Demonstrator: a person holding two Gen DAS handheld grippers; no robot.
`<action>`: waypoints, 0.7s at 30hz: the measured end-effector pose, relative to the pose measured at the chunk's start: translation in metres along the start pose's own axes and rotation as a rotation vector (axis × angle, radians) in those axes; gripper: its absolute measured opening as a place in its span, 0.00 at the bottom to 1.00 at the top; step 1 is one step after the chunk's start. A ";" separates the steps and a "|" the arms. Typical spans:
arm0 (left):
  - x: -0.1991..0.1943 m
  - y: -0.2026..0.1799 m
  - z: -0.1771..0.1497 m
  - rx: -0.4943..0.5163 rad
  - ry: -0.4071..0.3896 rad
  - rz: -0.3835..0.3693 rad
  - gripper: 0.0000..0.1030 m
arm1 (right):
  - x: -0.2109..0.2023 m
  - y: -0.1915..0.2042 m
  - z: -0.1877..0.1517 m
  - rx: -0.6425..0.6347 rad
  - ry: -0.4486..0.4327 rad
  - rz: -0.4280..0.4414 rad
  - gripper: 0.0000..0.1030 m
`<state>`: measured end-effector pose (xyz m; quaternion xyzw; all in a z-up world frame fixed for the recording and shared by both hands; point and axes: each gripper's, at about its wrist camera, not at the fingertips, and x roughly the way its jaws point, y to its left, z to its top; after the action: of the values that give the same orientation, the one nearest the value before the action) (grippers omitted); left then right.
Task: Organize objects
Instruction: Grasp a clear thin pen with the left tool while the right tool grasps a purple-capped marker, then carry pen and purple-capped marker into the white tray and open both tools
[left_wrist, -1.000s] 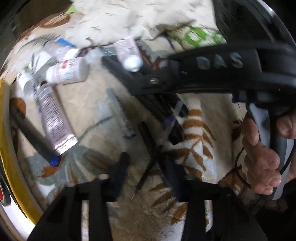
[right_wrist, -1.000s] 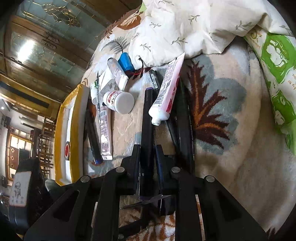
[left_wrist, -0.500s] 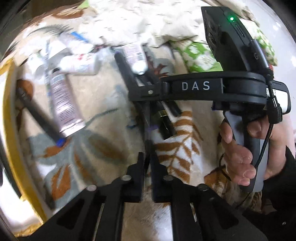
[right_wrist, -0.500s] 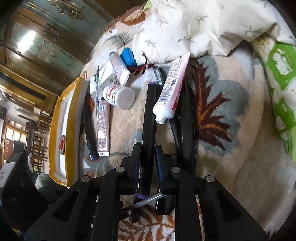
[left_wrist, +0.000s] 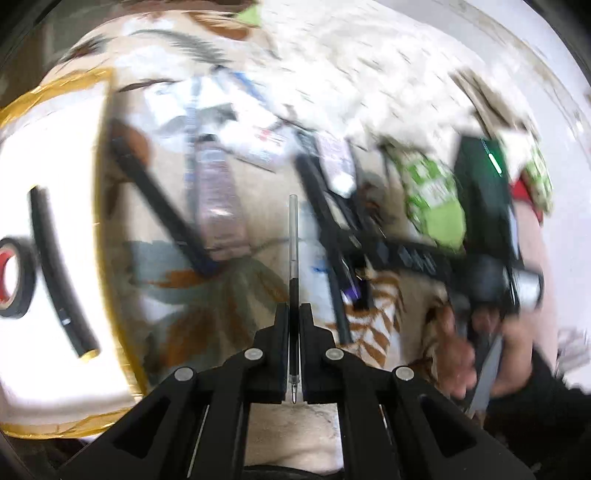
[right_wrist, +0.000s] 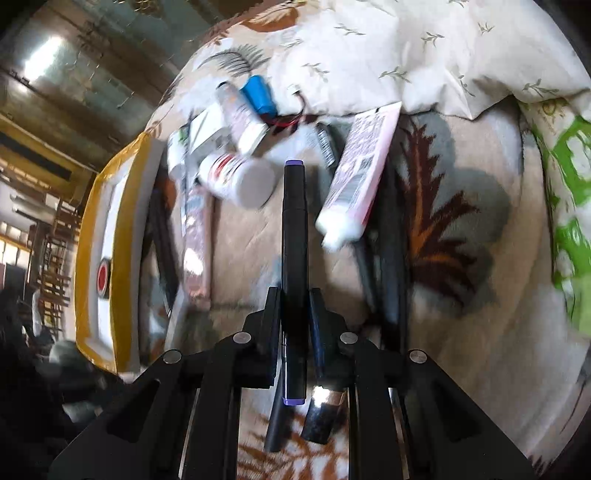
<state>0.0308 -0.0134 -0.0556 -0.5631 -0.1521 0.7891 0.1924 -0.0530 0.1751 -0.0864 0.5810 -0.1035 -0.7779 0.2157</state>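
Tubes, a white bottle (right_wrist: 240, 181) and black pens are lying scattered on the leaf-patterned blanket (right_wrist: 461, 229), beside a yellow-rimmed white tray (left_wrist: 103, 221). The left hand-held gripper (left_wrist: 293, 317) is pinching a thin clear pen refill (left_wrist: 293, 258) lengthwise. The right hand-held gripper (right_wrist: 294, 306) is clamping a black purple-capped marker (right_wrist: 294, 229), pointing forward above the clutter.

Leaf-patterned blanket (right_wrist: 461, 229), dim wood-panelled wall (right_wrist: 74, 85) beyond

Heavy motion blur, fisheye-warped edges
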 end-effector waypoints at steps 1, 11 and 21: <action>-0.005 0.007 0.001 -0.025 -0.010 -0.018 0.03 | -0.001 0.002 -0.004 0.000 -0.002 0.004 0.14; -0.057 0.092 0.024 -0.229 -0.165 0.052 0.03 | -0.013 0.068 -0.011 -0.127 -0.048 0.116 0.14; -0.092 0.155 0.025 -0.351 -0.203 0.207 0.03 | 0.016 0.151 -0.004 -0.283 -0.007 0.174 0.14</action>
<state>0.0136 -0.1943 -0.0421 -0.5183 -0.2470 0.8187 -0.0069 -0.0205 0.0344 -0.0396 0.5309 -0.0435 -0.7652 0.3615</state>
